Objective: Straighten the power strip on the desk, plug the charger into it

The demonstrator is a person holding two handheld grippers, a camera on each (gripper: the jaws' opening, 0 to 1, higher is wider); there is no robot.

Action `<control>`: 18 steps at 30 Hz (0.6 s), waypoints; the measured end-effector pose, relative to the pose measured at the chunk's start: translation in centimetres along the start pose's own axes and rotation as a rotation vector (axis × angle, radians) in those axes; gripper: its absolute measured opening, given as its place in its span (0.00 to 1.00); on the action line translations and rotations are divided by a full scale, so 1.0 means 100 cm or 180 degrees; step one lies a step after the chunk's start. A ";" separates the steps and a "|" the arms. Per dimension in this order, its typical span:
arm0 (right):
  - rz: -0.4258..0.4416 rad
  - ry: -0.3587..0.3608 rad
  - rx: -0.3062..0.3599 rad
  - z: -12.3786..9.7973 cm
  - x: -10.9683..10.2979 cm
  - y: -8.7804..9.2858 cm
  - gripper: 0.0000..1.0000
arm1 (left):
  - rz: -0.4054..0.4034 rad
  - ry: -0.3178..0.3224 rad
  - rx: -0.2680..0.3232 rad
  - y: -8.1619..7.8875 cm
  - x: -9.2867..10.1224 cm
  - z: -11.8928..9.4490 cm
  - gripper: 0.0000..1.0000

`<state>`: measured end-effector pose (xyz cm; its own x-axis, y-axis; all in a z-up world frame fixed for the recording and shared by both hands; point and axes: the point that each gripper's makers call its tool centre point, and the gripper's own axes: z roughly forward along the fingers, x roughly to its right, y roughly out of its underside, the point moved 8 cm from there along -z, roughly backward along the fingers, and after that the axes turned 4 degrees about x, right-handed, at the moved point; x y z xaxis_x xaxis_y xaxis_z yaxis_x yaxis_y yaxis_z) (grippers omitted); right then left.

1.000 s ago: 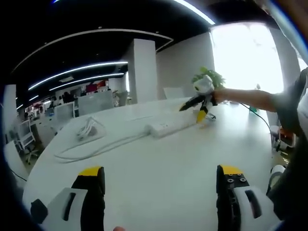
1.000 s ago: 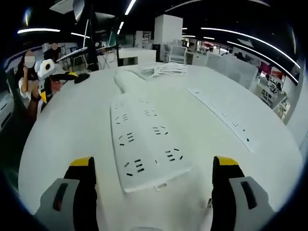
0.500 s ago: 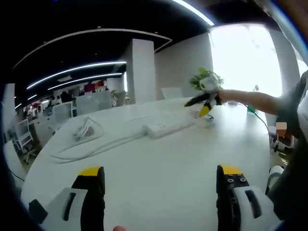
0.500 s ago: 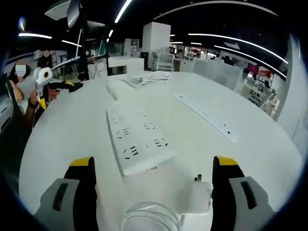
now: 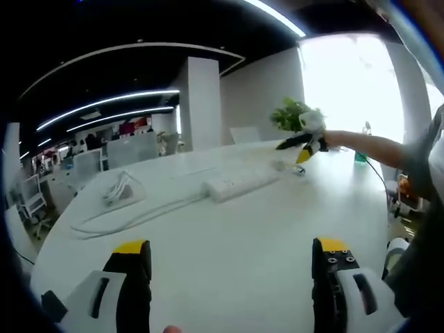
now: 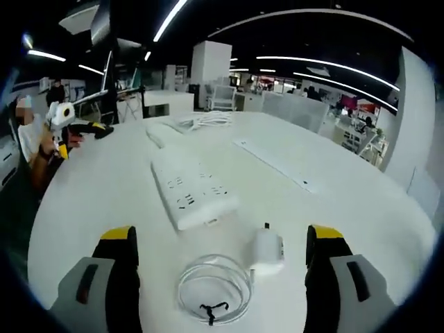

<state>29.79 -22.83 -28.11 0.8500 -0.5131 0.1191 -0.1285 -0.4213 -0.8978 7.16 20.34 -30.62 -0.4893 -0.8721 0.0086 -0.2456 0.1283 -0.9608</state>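
Two tongs stood released and empty over the white table (image 6: pixel 361 208). In the right gripper view, the right tongs (image 6: pixel 220 267) framed the charger (image 6: pixel 266 250) at 12 o'clock, its coiled cable (image 6: pixel 214 288) at 9, the power strip (image 6: pixel 192 193) beyond at 11. The left tongs (image 5: pixel 231 267) hung well apart. Picking up the charger seemed next, calling for a descent and closing on its body.

Left gripper (image 5: pixel 229 267) and right gripper (image 6: pixel 220 260) gape, holding nothing.
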 end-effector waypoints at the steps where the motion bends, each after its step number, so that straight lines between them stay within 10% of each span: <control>1: 0.0015 0.0017 0.0006 -0.004 -0.001 0.001 1.00 | -0.0006 -0.0001 0.0007 0.000 0.000 0.000 0.99; 18: 0.0085 0.0287 0.0102 -0.050 -0.005 0.017 1.00 | 0.0030 0.0050 0.0029 -0.004 0.007 0.000 0.99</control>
<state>26.63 -27.01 -27.55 0.7969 -0.5897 0.1314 -0.1327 -0.3831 -0.9141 6.92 19.65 -30.21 -0.5046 -0.8634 0.0038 -0.2334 0.1322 -0.9634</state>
